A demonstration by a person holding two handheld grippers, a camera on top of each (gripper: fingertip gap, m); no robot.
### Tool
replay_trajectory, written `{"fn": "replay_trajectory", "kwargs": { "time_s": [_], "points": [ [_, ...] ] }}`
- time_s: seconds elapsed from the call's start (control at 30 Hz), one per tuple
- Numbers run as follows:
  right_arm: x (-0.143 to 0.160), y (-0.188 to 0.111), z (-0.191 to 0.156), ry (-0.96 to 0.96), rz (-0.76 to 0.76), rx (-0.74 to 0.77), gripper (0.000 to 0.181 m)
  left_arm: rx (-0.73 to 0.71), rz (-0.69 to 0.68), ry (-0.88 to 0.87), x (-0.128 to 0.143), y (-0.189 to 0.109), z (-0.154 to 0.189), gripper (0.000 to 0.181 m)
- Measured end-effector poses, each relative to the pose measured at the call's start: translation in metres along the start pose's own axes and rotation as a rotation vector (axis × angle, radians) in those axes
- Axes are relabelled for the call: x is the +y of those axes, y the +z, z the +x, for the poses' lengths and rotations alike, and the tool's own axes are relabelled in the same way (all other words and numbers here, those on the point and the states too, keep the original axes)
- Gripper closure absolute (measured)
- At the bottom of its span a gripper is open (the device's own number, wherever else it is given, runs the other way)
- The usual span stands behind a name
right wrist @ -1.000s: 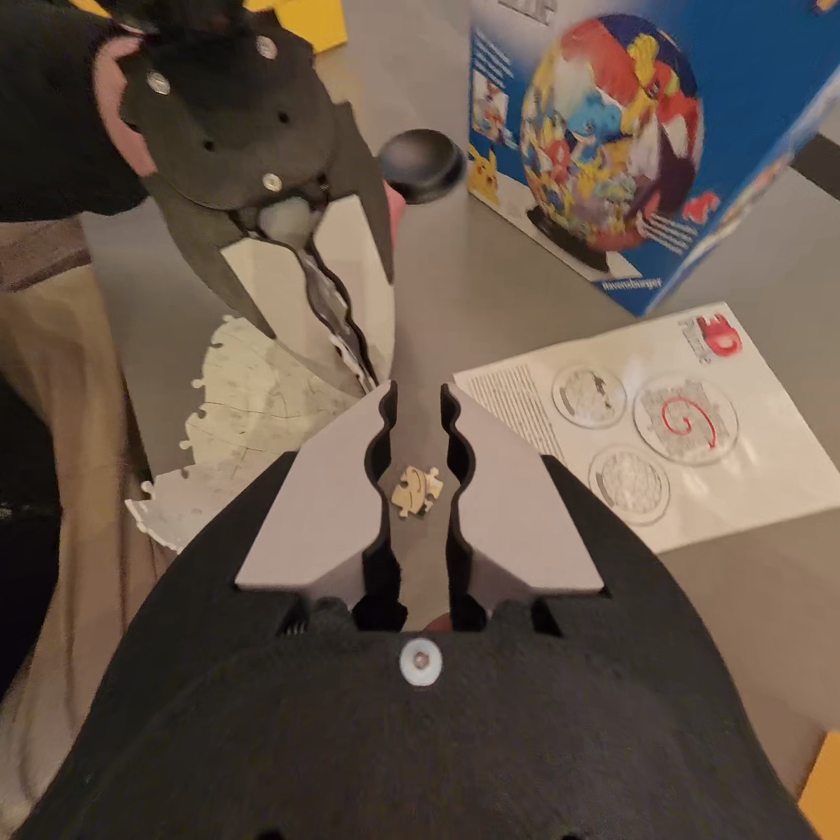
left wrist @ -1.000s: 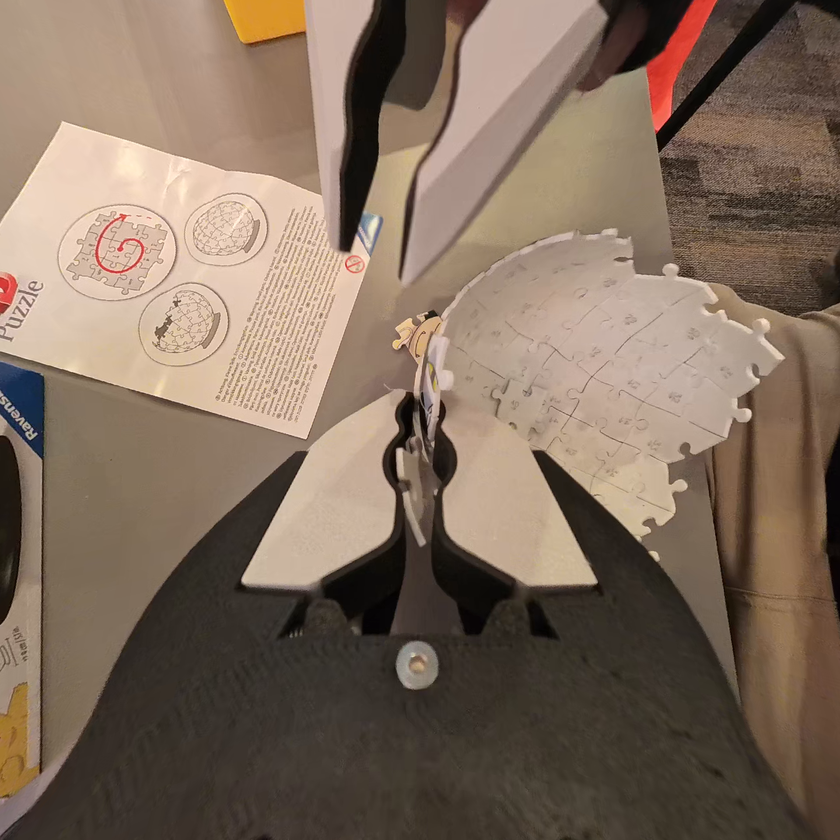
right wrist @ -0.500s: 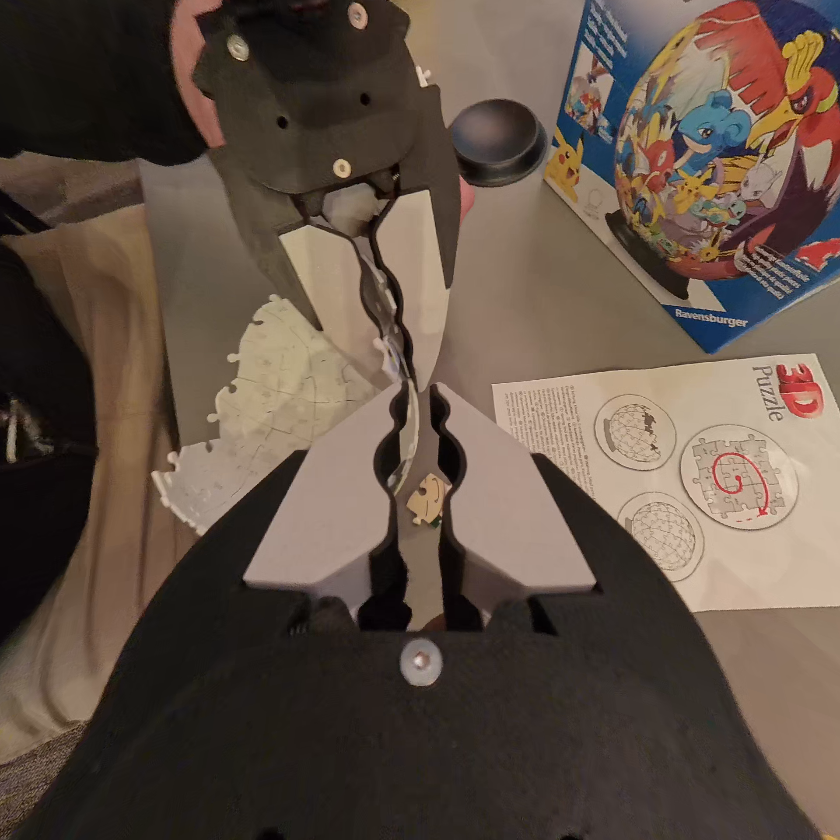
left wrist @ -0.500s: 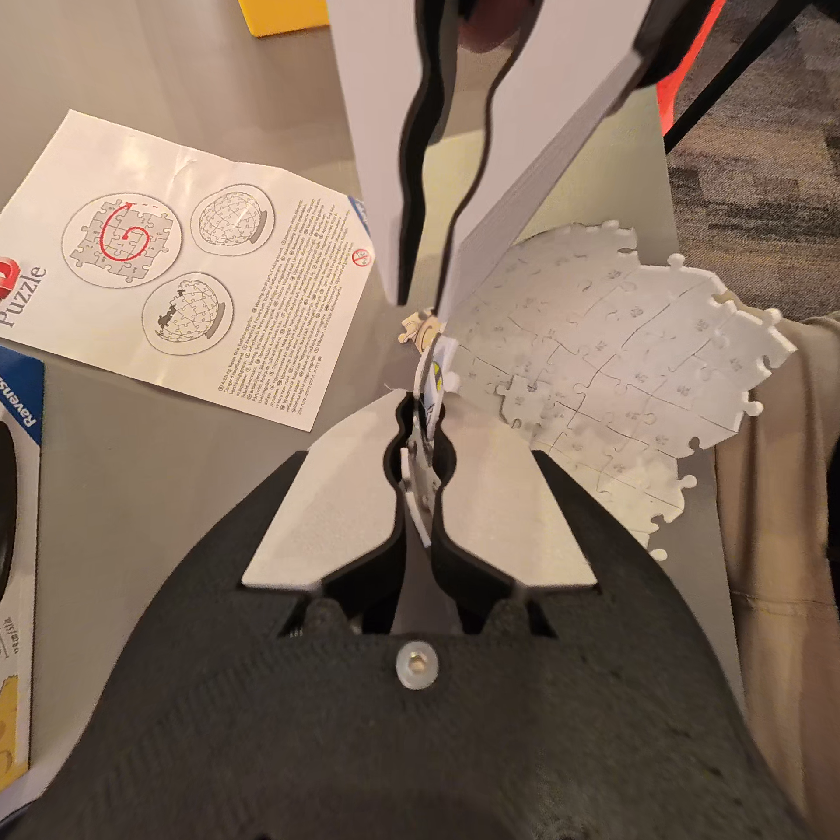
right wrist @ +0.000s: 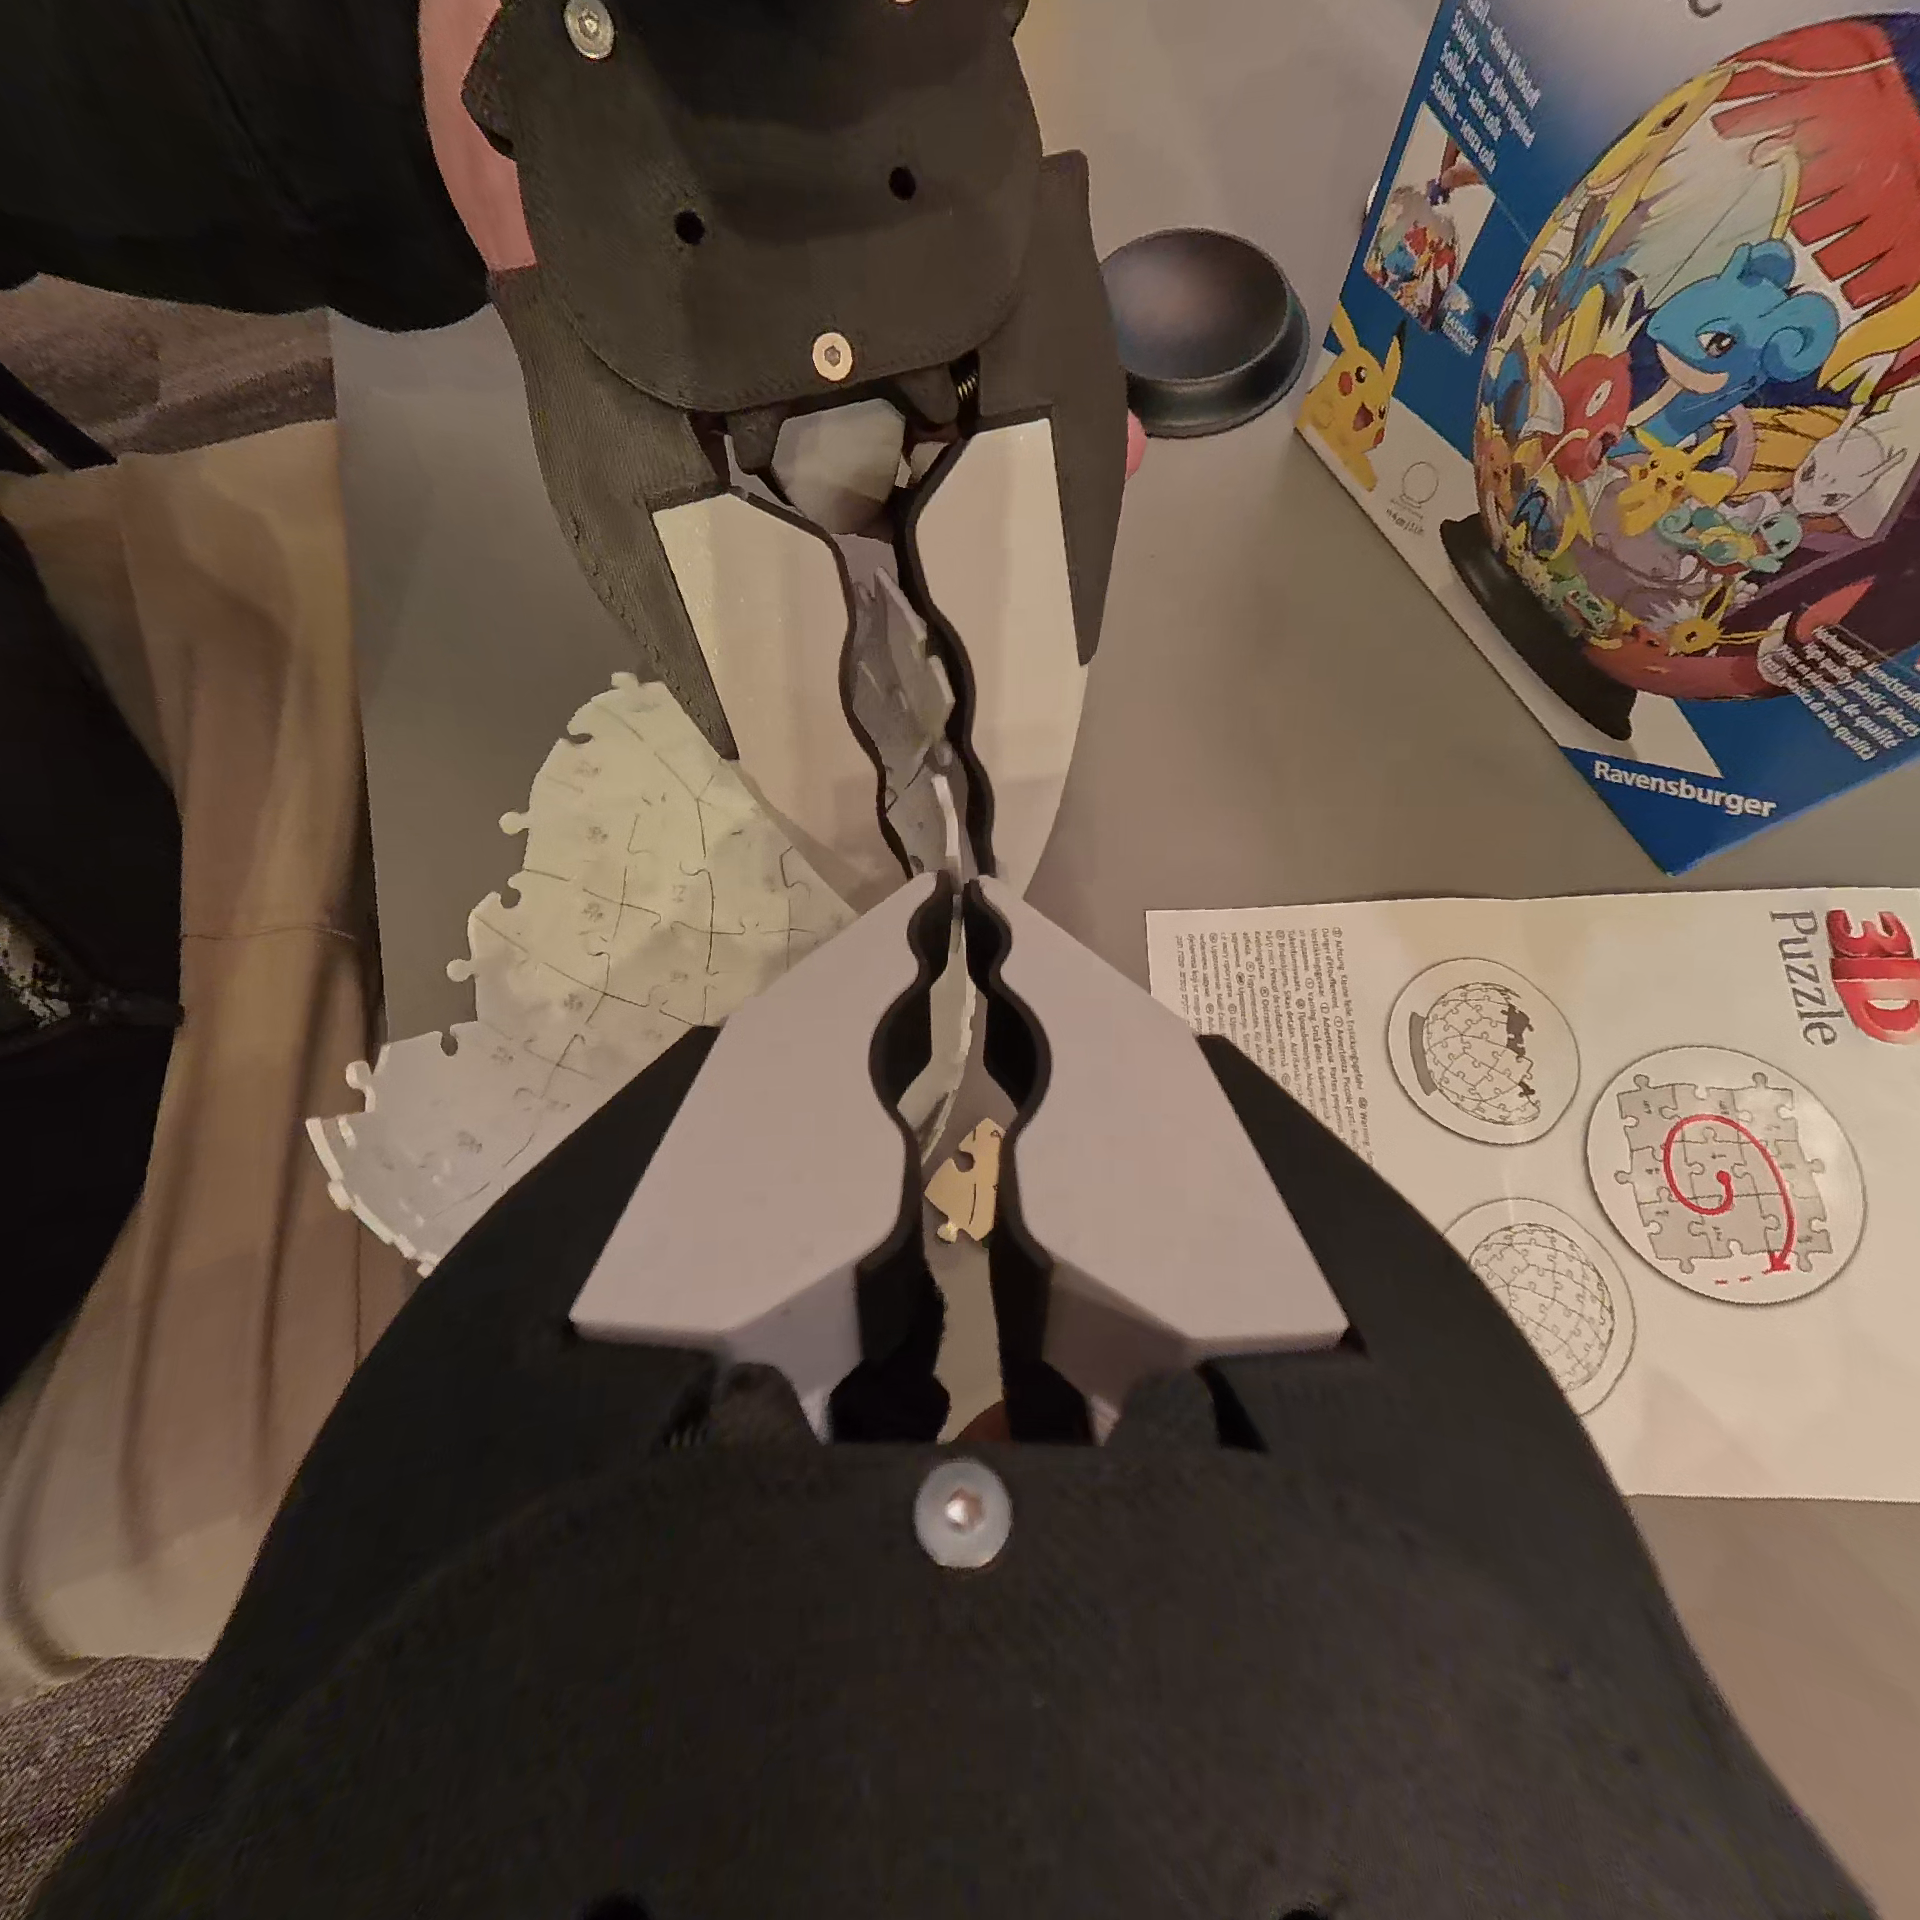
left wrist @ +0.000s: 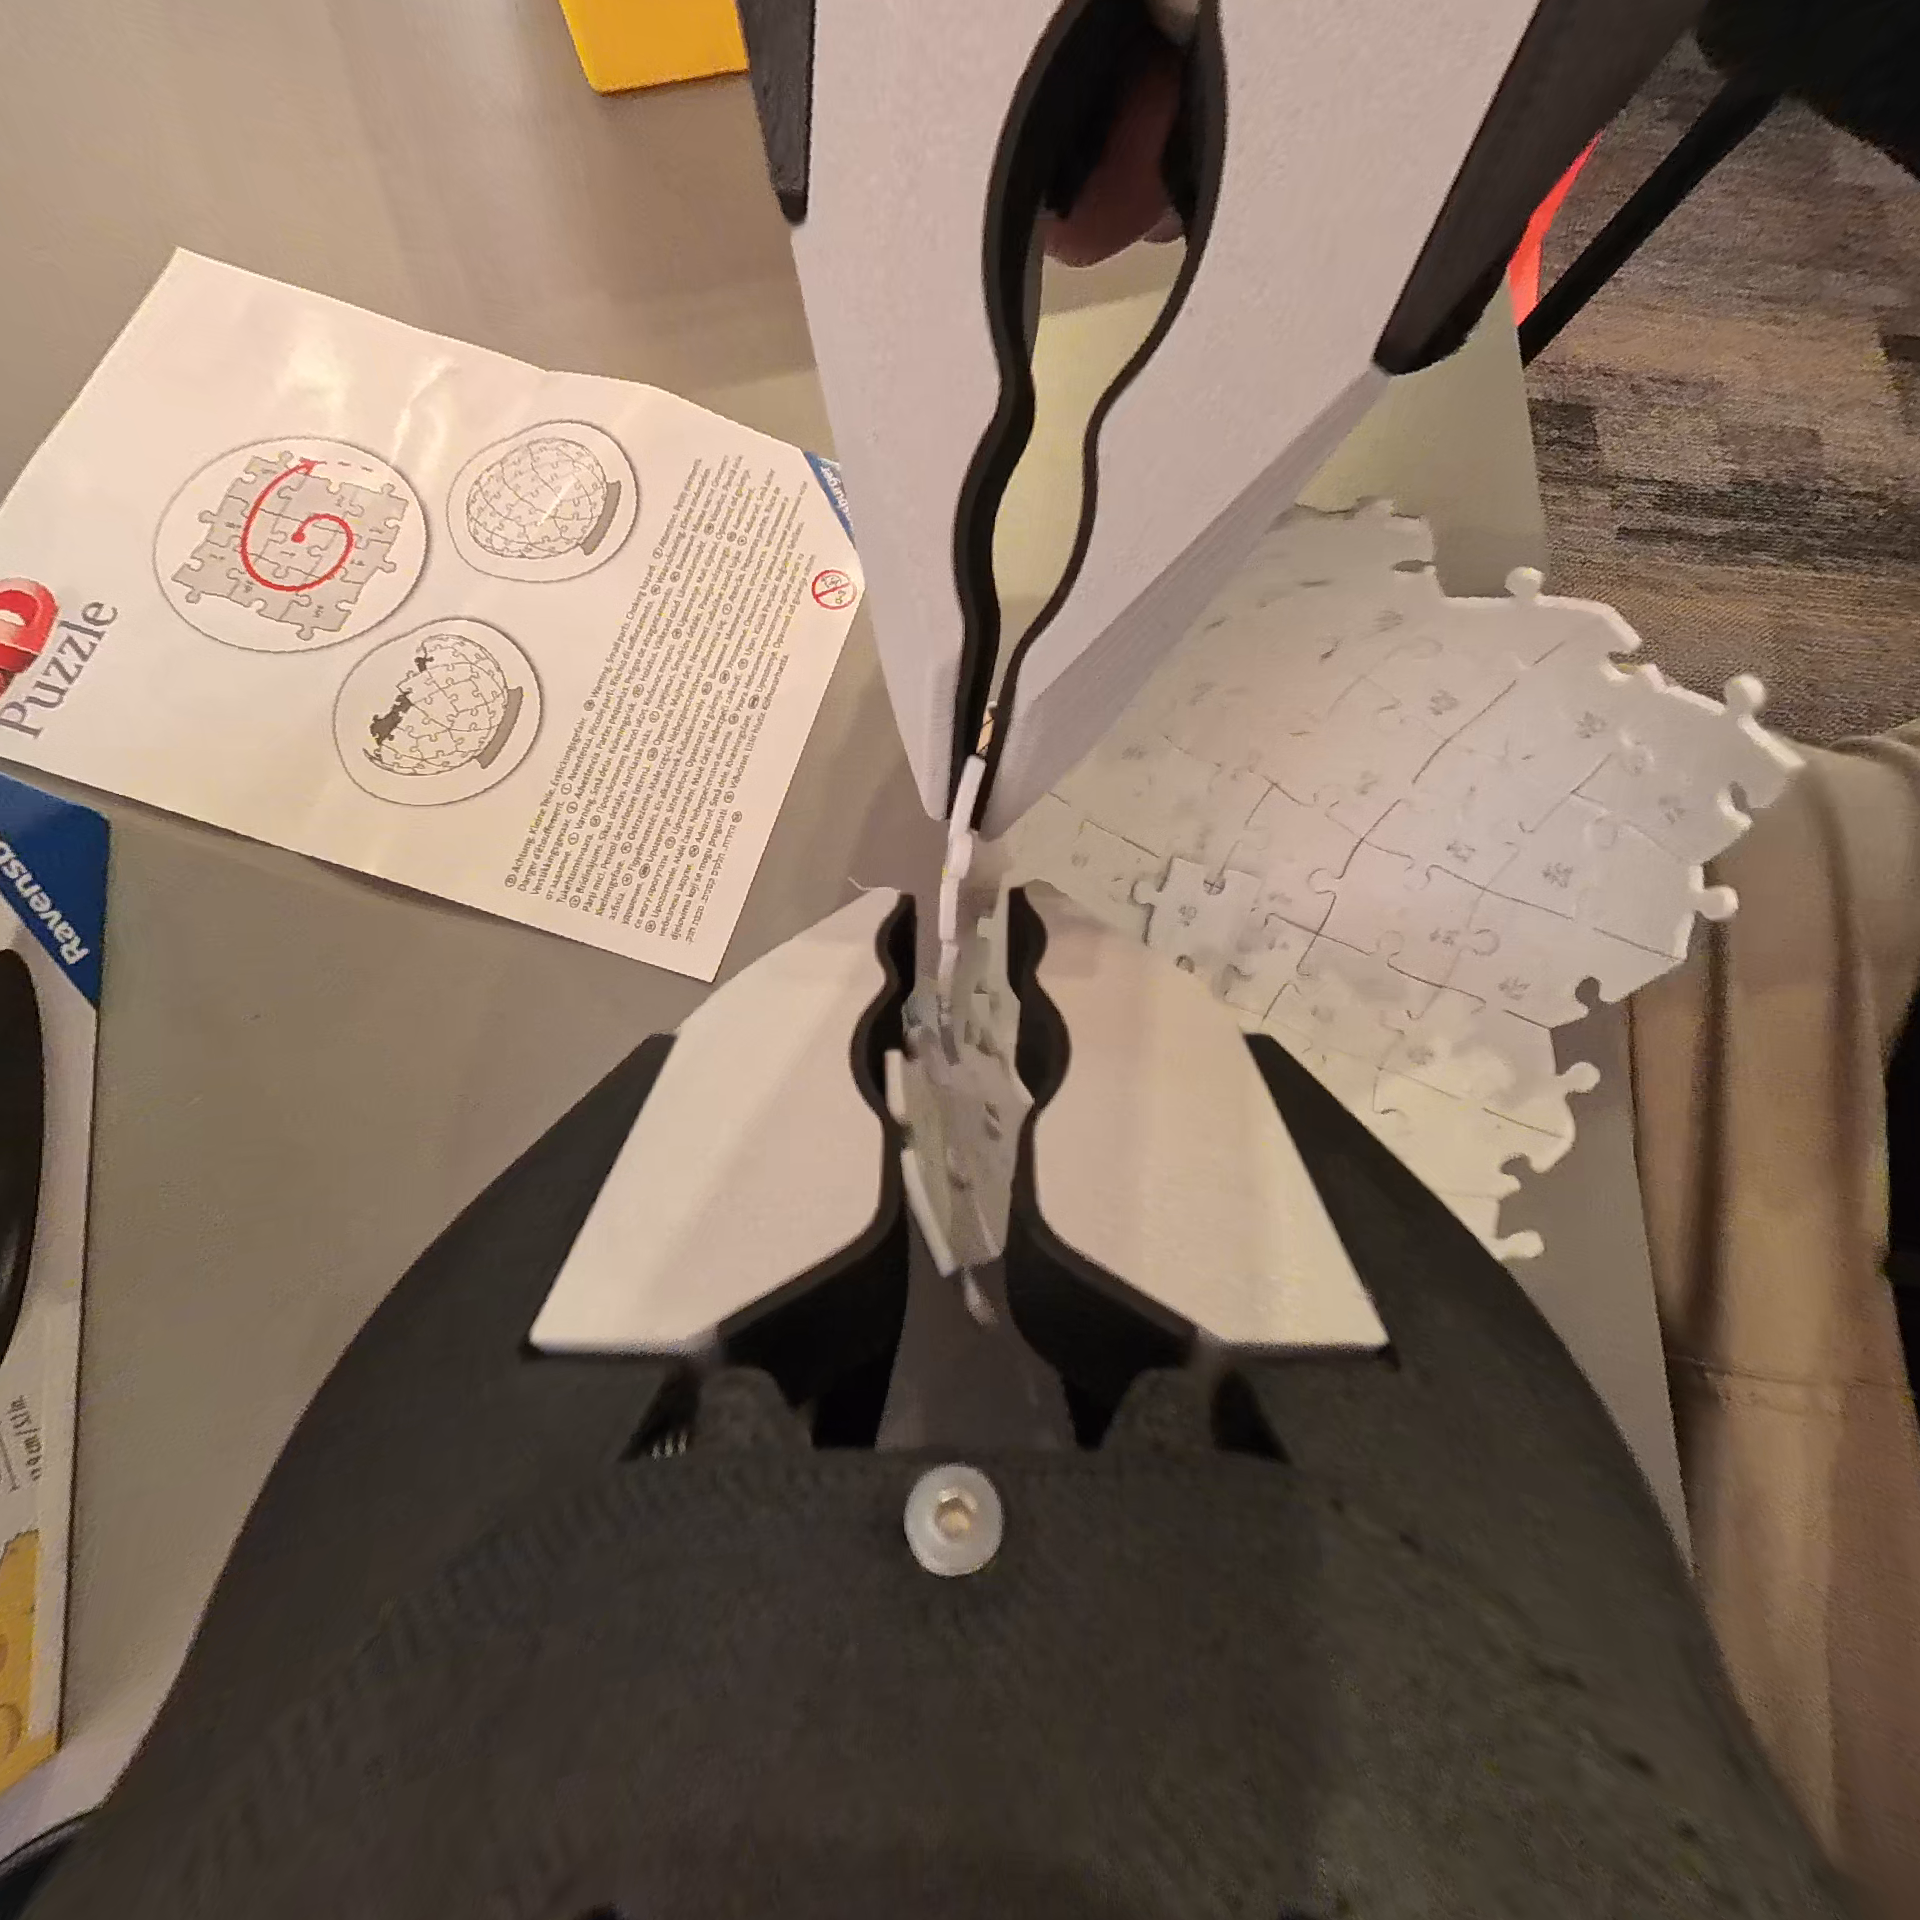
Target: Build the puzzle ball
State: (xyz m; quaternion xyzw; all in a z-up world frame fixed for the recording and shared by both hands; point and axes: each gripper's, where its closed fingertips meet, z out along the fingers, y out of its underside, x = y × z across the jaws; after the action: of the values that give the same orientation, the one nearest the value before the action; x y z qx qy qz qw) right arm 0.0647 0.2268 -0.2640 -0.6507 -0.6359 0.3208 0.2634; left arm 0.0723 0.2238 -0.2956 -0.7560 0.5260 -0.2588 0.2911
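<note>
The part-built puzzle ball (left wrist: 1455, 831) is a curved white shell seen from its inside, standing on edge on the grey table. My left gripper (left wrist: 961, 914) is shut on the shell's rim. My right gripper (left wrist: 966, 800) comes in from the far side, tip to tip with the left, and is shut on the same rim. In the right wrist view the right gripper (right wrist: 956, 896) meets the left gripper (right wrist: 951, 852), with the shell (right wrist: 623, 935) to the left. A loose tan piece (right wrist: 971, 1184) shows in the gap behind the right fingertips; I cannot tell whether it is gripped or lies below.
A white instruction sheet (left wrist: 416, 623) lies left of the grippers, also in the right wrist view (right wrist: 1558, 1143). The blue puzzle box (right wrist: 1662, 468) and a black round stand (right wrist: 1205, 332) sit beyond it. The table edge and a person's beige trousers (left wrist: 1766, 1143) are right of the shell. Both grippers' tips are close together, under 4 cm apart. My left tips are roughly 8 cm from the loose tan piece (right wrist: 971, 1184).
My right gripper was open above the loose tan piece. It has moved toward the left gripper and shut on the shell's rim. The left gripper has kept its hold.
</note>
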Motion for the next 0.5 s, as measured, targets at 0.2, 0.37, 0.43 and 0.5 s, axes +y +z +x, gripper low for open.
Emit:
{"fn": "replay_trajectory", "kwargs": {
  "time_s": [0.2, 0.37, 0.43, 0.5],
  "points": [
    [-0.002, -0.001, 0.001, -0.014, 0.003, 0.010, 0.181, -0.019, -0.022, 0.001, 0.006, -0.005, 0.002, 0.162],
    [-0.004, -0.001, 0.002, -0.031, 0.002, 0.016, 0.181, -0.051, -0.025, -0.022, 0.013, -0.006, 0.000, 0.169],
    [-0.005, -0.001, 0.002, -0.035, 0.003, 0.014, 0.181, -0.060, -0.033, -0.017, 0.016, -0.006, -0.001, 0.174],
    [-0.005, 0.000, 0.002, -0.039, 0.002, 0.016, 0.181, -0.051, -0.032, -0.016, 0.016, -0.006, -0.002, 0.175]
  ]
}}
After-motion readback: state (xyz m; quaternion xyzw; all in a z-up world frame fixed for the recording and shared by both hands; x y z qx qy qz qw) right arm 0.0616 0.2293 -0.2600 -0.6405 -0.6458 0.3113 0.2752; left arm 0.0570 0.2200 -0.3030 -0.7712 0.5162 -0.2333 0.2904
